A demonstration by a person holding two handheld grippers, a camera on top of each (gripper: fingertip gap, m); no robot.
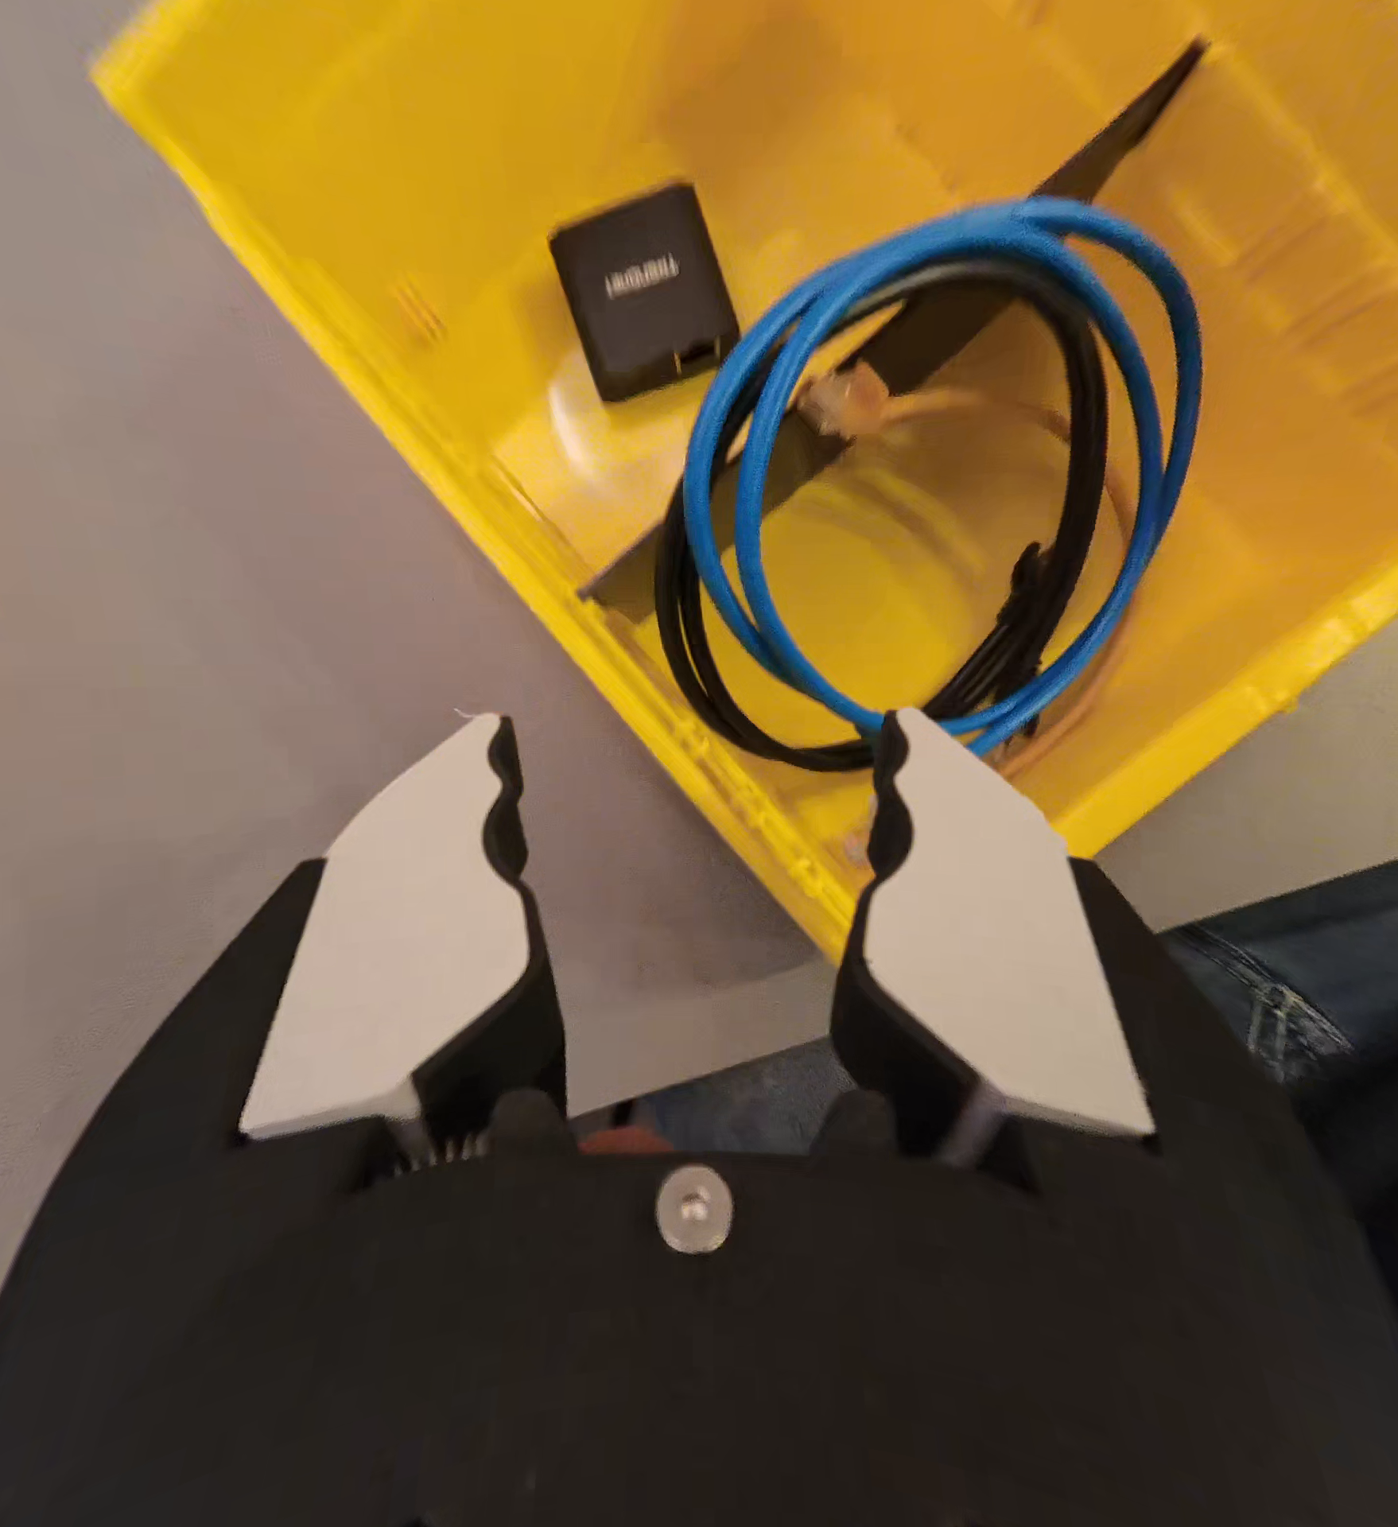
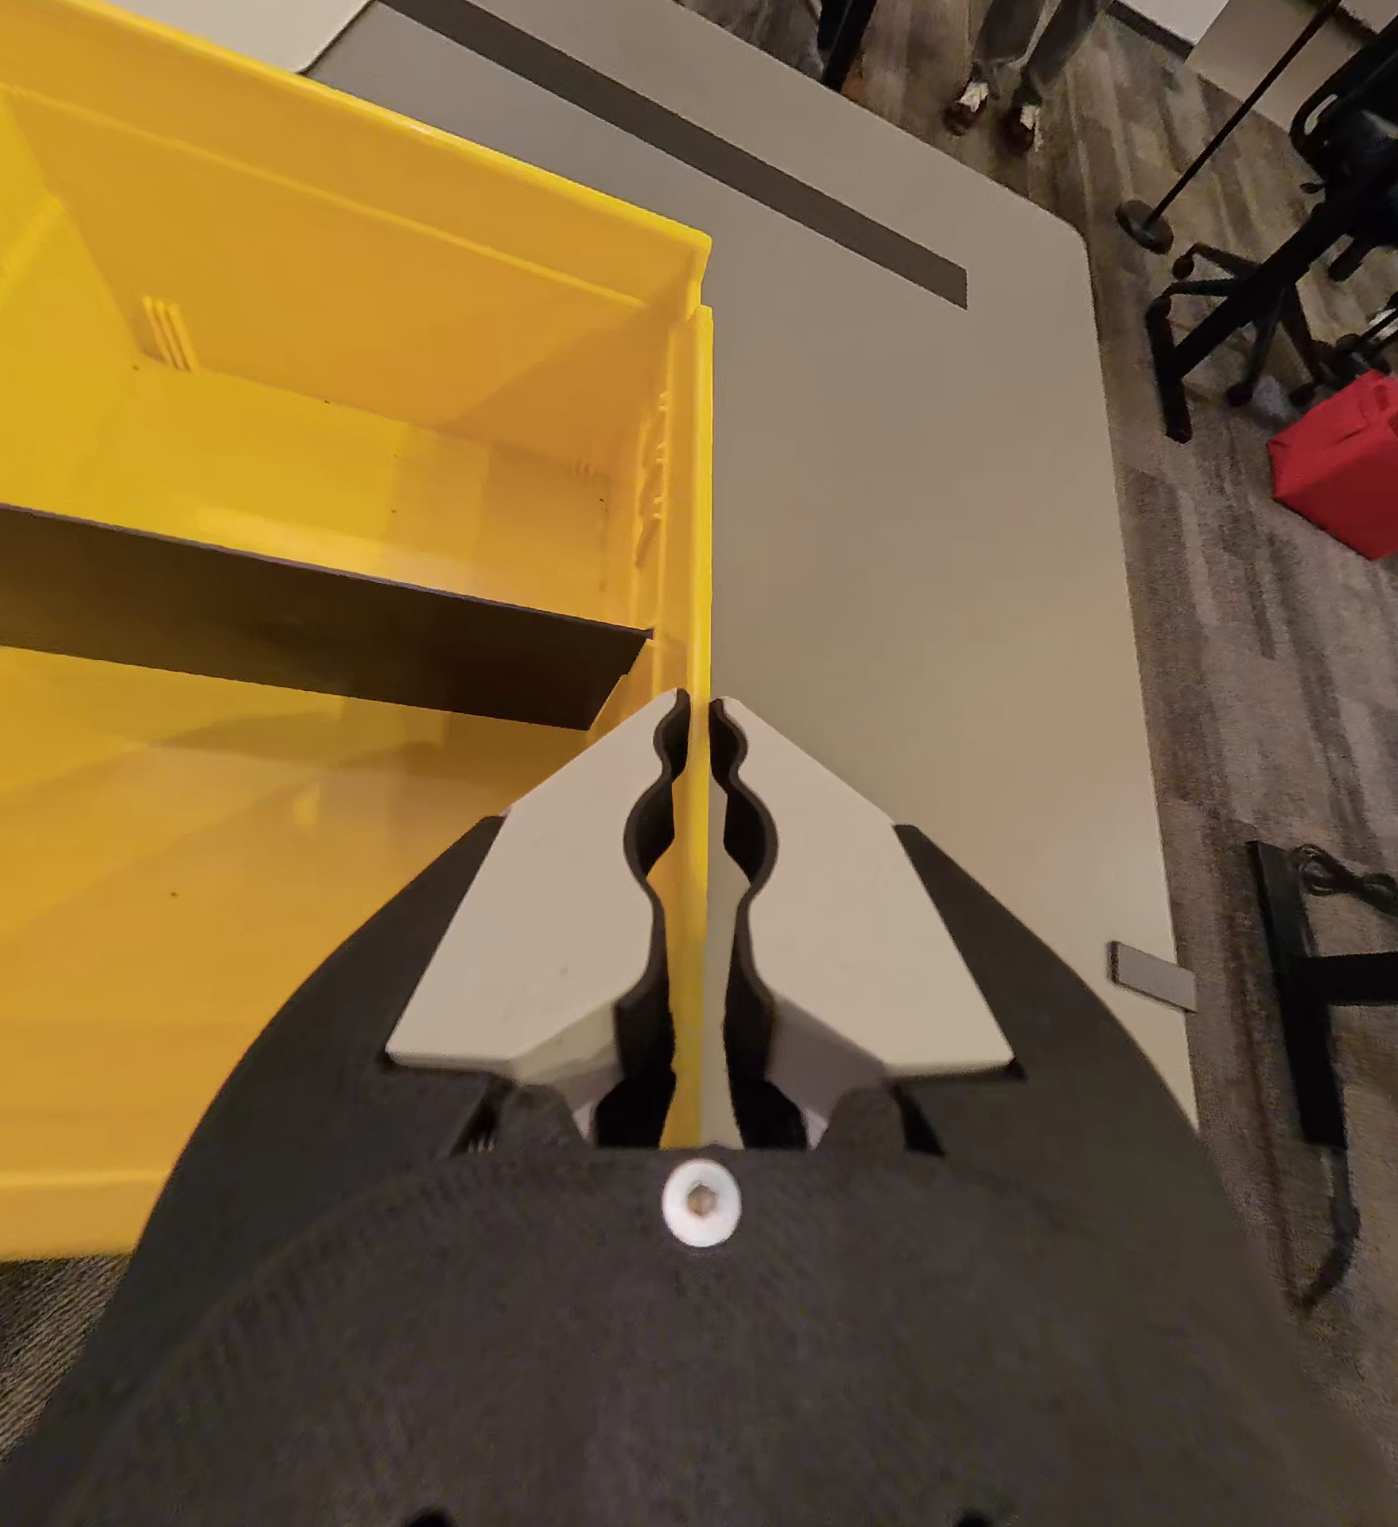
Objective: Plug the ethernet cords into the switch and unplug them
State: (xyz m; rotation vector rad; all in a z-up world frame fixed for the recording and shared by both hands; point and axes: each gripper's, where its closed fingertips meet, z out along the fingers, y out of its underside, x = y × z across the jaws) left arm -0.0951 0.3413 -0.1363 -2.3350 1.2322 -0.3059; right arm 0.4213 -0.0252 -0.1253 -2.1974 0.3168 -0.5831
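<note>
A yellow bin stands on a grey table. In it lie a small black switch, a coiled blue cord, a coiled black cord and a pale orange cord with a clear plug. My left gripper is open and empty, above the bin's near rim; its right fingertip overlaps the coils in the picture. My right gripper is shut on the bin's side wall, with both pads against it.
A black divider crosses the bin. Bare table lies right of the bin. On the carpet are a red box, black chairs and a table leg. A person's jeans show near the left gripper. The left tips stand about 15 centimeters off the small black switch.
</note>
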